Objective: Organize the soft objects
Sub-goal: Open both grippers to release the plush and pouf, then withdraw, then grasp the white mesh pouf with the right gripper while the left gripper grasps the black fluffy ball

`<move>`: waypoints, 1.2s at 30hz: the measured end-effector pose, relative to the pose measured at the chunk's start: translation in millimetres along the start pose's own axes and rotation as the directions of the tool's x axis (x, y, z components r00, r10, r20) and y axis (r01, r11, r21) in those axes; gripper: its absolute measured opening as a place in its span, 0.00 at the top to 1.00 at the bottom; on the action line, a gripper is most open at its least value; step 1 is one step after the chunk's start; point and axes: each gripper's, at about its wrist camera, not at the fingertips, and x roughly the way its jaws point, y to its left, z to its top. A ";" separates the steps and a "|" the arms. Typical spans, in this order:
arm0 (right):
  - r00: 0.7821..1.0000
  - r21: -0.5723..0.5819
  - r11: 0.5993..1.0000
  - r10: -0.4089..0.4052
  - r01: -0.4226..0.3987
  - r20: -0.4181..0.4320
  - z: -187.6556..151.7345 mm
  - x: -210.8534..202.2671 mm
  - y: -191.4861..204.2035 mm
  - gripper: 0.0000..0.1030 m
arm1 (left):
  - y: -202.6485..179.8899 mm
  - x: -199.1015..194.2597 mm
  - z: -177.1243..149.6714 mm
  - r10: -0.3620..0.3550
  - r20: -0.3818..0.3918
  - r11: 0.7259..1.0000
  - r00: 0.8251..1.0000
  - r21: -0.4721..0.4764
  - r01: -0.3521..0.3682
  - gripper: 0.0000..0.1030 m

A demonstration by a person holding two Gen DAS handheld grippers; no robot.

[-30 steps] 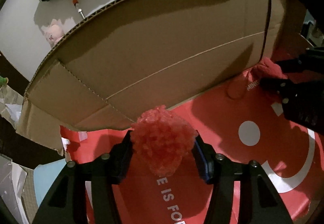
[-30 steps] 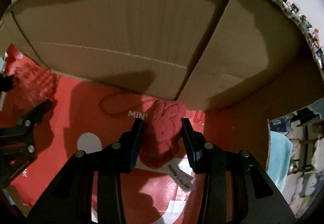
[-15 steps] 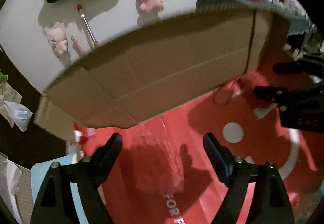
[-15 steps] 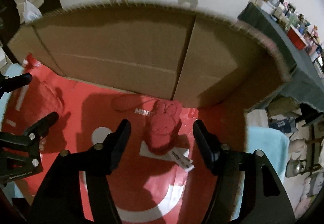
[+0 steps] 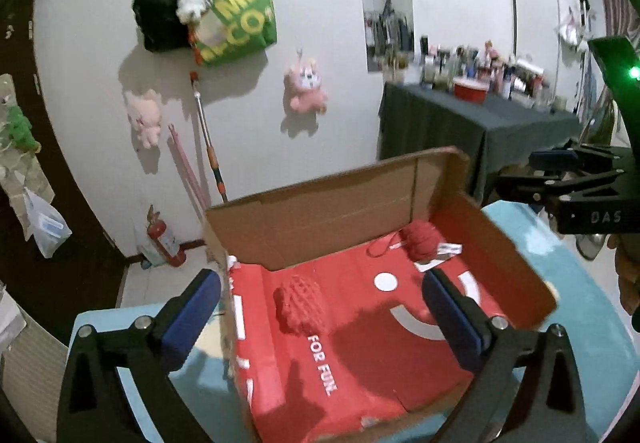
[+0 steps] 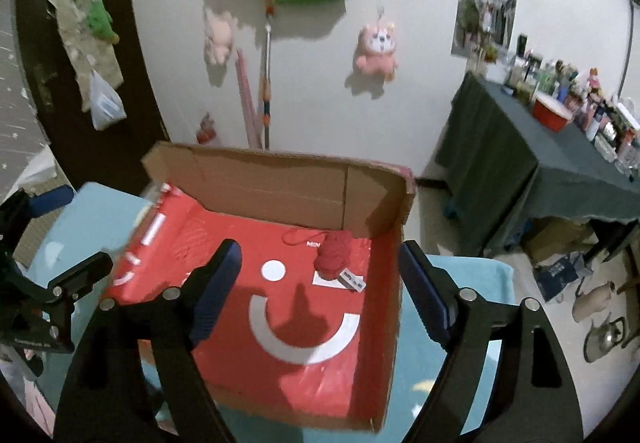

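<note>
Both grippers have pulled up and back from the cardboard box since a second ago, when each was clamped on a red toy; both toys now lie loose on the box floor.

Left gripper hangs above the box's near-left part, fingers spread wide, empty. Right gripper hangs above the box's near edge, fingers also wide, empty.

Box interior is red with a white smile arc, white dot and "FOR FUN" lettering; brown corrugated walls, far flap upright. Box sits on a light blue surface.

Fuzzy red ball toy: rounded, bumpy loopy texture, lying on the box floor toward its left side, just above the lettering; blurred in the right wrist view.

Red plush toy: knit-like, lumpy, in the box's far right corner near the back wall, white hang tag lying just in front of it, thin red loop cord trailing to its left.

Beyond the box: white wall with pink plush toy, green tote bag, and a dark-clothed table to the box's right, cluttered on top.
</note>
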 end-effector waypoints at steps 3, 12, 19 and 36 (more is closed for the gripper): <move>0.999 -0.004 1.000 0.021 -0.021 0.047 -13.9 -38.8 7.4 0.20 | 1.6 -33.3 -5.3 -0.036 0.054 0.999 0.998 -0.029 0.037 0.00; 0.980 -0.045 0.996 0.084 -0.077 0.178 -77.5 -132.9 30.4 0.15 | -17.7 -125.5 -51.3 -0.083 0.196 0.996 0.977 -0.009 0.087 0.00; 0.957 -0.114 0.993 0.062 -0.030 0.282 -146.4 -172.4 56.0 0.10 | -40.2 -163.4 -101.0 -0.094 0.269 0.995 0.958 -0.001 0.098 0.00; 0.939 -0.027 0.998 -0.046 0.059 0.341 -277.3 -165.9 79.1 0.10 | -77.8 -168.1 -218.1 0.006 0.337 0.994 0.942 -0.105 0.032 0.00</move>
